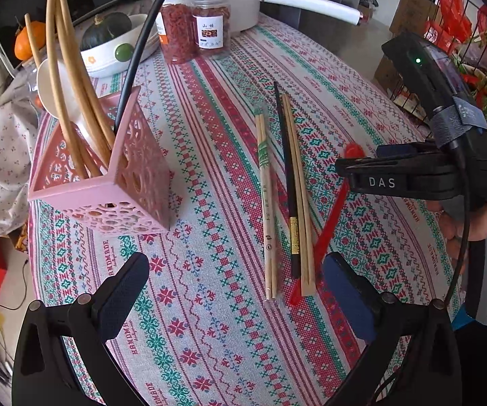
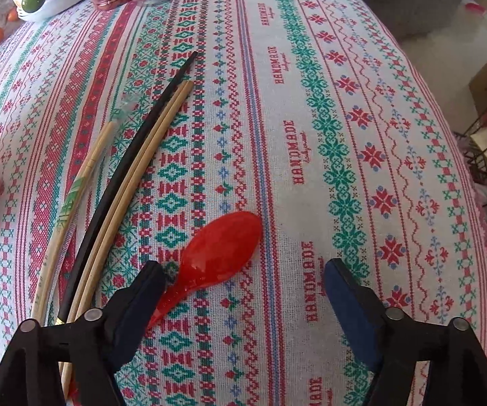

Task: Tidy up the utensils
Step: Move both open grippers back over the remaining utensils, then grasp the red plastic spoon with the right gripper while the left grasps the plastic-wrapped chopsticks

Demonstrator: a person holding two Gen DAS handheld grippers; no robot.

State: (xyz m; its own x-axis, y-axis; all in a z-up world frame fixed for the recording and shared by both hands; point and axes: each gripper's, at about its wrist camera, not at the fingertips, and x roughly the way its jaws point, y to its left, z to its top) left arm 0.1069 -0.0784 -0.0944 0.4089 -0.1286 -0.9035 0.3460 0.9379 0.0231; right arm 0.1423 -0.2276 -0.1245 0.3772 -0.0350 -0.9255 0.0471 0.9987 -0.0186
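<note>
A pink perforated utensil holder (image 1: 108, 182) stands on the patterned tablecloth at left, holding several long wooden chopsticks (image 1: 64, 77) and a white spoon (image 1: 48, 88). On the cloth lie a wrapped bamboo chopstick pair (image 1: 266, 203), a black chopstick (image 1: 289, 182), a plain wooden pair (image 1: 299, 196) and a red plastic spoon (image 1: 331, 216). My left gripper (image 1: 236, 291) is open above the cloth, near the chopsticks' near ends. My right gripper (image 2: 243, 284) is open just above the red spoon (image 2: 223, 247), its left finger over the handle. The chopsticks (image 2: 125, 182) lie to its left.
At the table's far side stand two jars of dried goods (image 1: 192, 27), a white bowl with a dark squash (image 1: 111, 44), an orange (image 1: 26, 39) and a white pot with a long handle (image 1: 308, 3). A wire rack (image 1: 473, 50) stands off the right edge.
</note>
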